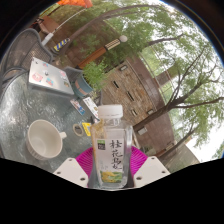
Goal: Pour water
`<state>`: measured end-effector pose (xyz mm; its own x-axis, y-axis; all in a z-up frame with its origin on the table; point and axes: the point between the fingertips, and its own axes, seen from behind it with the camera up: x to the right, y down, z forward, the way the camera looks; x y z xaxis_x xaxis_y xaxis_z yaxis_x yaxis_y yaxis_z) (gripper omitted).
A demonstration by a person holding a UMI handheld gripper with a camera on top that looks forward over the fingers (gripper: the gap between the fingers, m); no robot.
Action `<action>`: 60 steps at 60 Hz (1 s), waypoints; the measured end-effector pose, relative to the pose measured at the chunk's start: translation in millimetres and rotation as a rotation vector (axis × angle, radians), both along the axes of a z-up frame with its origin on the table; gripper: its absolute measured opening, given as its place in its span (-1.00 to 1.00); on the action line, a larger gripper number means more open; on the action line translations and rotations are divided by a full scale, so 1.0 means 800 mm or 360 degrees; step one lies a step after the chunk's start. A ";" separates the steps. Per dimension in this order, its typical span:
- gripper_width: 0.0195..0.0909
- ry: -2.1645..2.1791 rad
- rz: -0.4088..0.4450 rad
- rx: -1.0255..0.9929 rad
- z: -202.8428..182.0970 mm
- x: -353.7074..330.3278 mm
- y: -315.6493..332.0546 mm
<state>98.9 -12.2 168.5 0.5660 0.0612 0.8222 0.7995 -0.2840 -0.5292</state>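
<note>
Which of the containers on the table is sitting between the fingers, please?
The bottle with the white cap and label: it stands upright between the hand-held gripper fingers, while the white cup sits apart, beside it.

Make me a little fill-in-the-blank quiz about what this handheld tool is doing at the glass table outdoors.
1. The clear plastic bottle with a white cap stands between the two ____ pads of the tool.
2. The bottle's cap is ____ in colour.
3. Beside the bottle, on the round glass table, sits a white ceramic ____.
4. Beyond the table stand leafy ____.

Missing words: pink; white; cup; trees
</note>
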 end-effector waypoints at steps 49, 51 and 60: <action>0.05 0.1595 0.0074 0.0217 -0.108 0.028 -0.006; 0.16 0.1592 0.0068 0.0200 -0.108 0.027 -0.003; 0.83 0.1491 -0.0120 -0.0112 -0.160 0.039 -0.023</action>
